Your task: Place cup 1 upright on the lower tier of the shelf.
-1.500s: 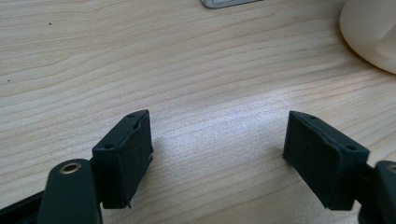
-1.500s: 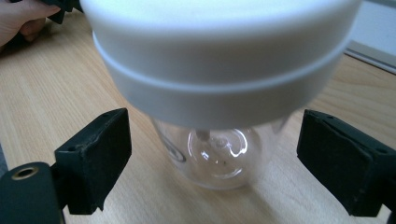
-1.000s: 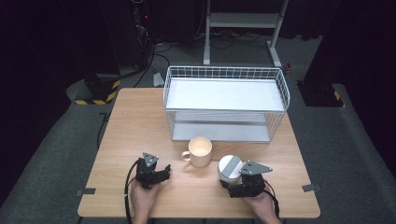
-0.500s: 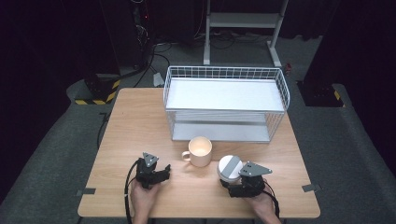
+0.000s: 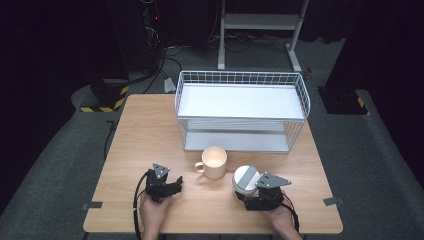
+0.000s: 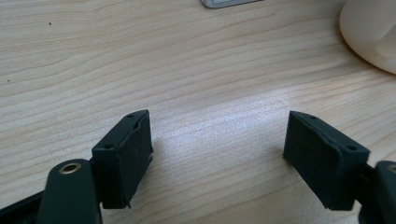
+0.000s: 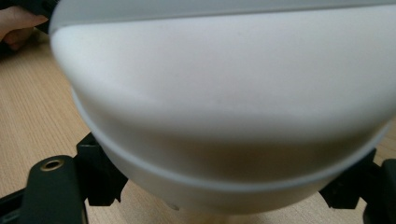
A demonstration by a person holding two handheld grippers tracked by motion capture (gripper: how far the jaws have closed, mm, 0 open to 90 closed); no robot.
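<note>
Two sets of jaws low at the near edge of the desk (image 5: 150, 130), one to each side of a cream mug (image 5: 214, 161).

Just right of the mug and a touch nearer the person, close beside it but not touching: a white pot (image 5: 246, 177) with a flat grey top, upright on the wood. On the pot's side away from the mug, the right gripper (image 5: 245, 191), held low and level in a hand, reaching in at the pot's base. Just been closing, with the pot's lower wall between the two black jaws.

Seen along the right gripper (image 7: 219, 186): the white pot (image 7: 224, 93) looming close and wide, sunk deep into the gap, one jaw at each lower flank. Hard against the wall on both sides, or a hair off it. Cannot tell whether pressing, with the pads tucked under the pot's curve.

Left of the mug and well apart from it, the left gripper (image 5: 176, 185), pointing toward the mug with its hand on the desk. Jaws spread, with nothing but bare wood between them. Seen along the left gripper (image 6: 217, 154): the mug (image 6: 369, 32) off in the upper right corner, beyond the gap and clear of both jaws.

Beyond the mug, farther from the person: a white wire rack (image 5: 300, 95) with two shelves, standing near the mug without touching it.
</note>
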